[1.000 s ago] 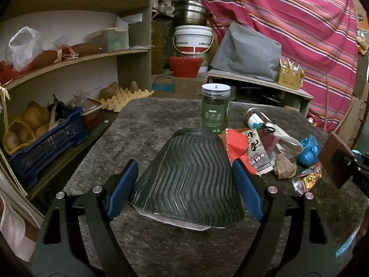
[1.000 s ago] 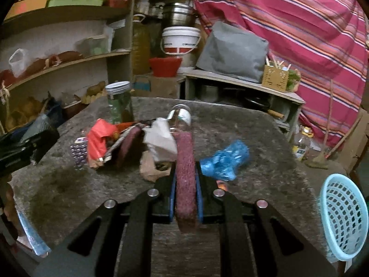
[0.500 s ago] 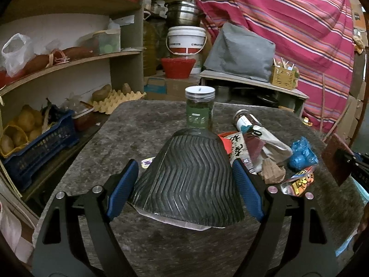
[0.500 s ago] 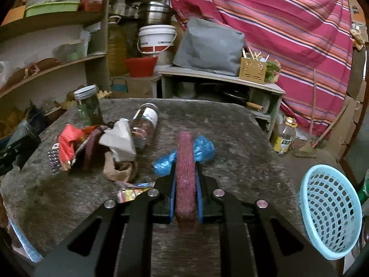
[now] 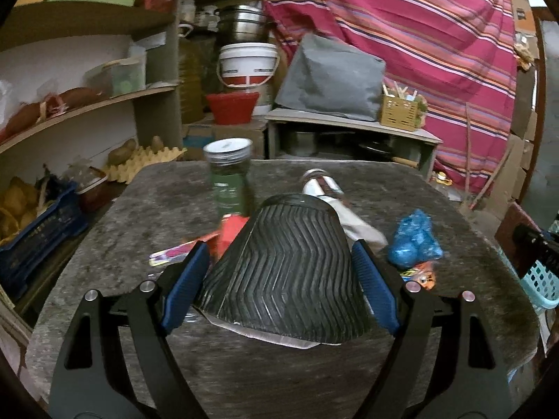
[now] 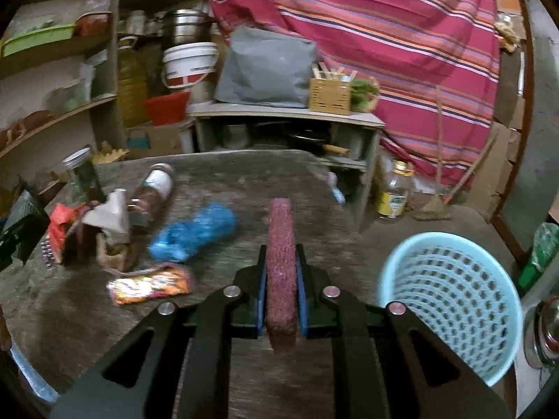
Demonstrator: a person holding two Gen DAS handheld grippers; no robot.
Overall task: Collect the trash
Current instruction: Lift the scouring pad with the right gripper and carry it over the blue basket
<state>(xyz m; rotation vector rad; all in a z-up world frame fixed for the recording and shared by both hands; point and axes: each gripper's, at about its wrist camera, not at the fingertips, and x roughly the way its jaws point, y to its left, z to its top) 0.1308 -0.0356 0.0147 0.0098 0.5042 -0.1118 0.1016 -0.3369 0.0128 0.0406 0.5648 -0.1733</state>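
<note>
Meanwhile, on a grey felt-topped table (image 5: 122, 216), two hand-held grippers carry trash. Left gripper (image 5: 281, 272), jaws spread wide, clamps a black ribbed cup (image 5: 284, 276) by its sides, blue pads touching it, rim toward the camera. Right gripper (image 6: 282, 293), jaws nearly together, pinches a maroon scouring pad (image 6: 280, 241) upright on edge between its blue pads. A pale blue basket (image 6: 450, 300) stands off the table's right edge, just right of that gripper. More litter lies on the tabletop: a crumpled blue bag (image 6: 195, 230), an orange snack wrapper (image 6: 150, 284), a red wrapper (image 6: 59, 223), crumpled paper (image 6: 108, 216) and a bottle (image 6: 153, 192) on its side. A green jar (image 5: 229, 181) with a metal lid stands upright behind them. Shelves (image 5: 87, 111), a white bucket (image 5: 248, 66) and a striped curtain (image 5: 419, 35) fill the background.
</note>
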